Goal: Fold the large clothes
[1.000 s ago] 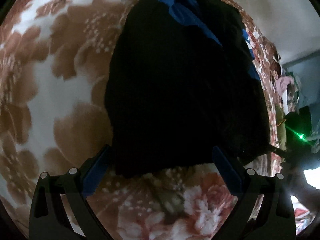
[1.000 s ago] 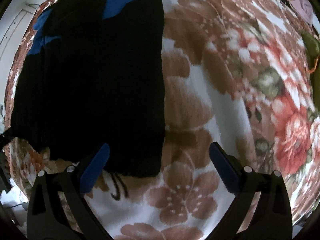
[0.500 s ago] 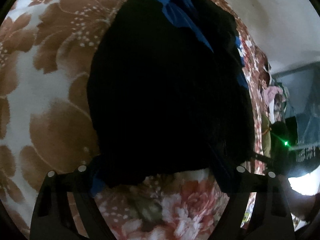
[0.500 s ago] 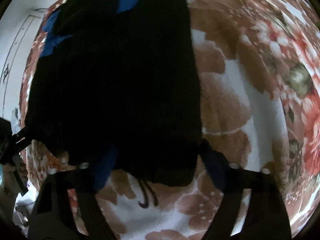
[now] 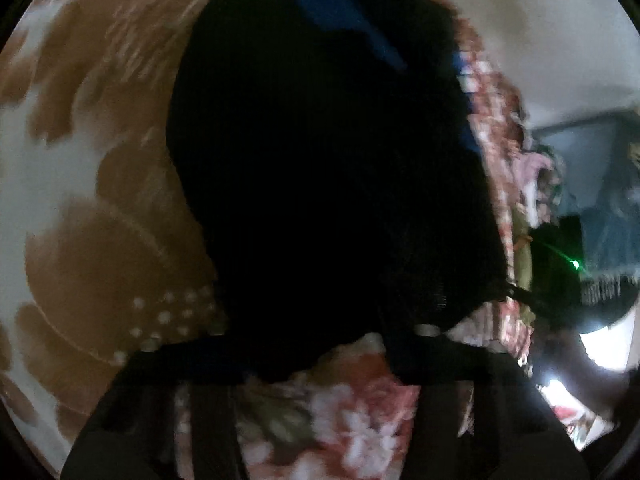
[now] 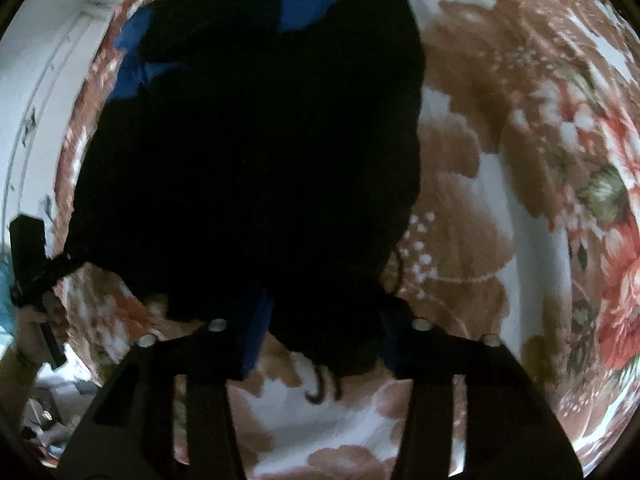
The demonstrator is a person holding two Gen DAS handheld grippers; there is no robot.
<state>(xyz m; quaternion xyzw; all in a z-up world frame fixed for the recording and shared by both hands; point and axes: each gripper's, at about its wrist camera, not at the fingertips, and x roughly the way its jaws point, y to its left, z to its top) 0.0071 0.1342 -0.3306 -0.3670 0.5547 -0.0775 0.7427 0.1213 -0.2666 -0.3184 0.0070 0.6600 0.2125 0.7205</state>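
Now, through the left wrist camera, we see our left gripper down over the near hem of the black garment, which lies on the flowered bedspread with its far end reaching toward the bed's far edge. A second ago the jaws stood wide and clear of the cloth; they have just been closing, and the hem now sits between them, though the blur keeps us from telling whether the pads already pinch it. Blue fabric shows at the far end, and clutter crowds the bed's right edge. Through the right wrist camera, our right gripper has likewise been closing, and its blue pads now flank the garment's other near corner, seemingly pinching it. A drawstring trails loose onto the bedspread and could snag. We judge both corners are nearly secured for lifting the hem into a fold.
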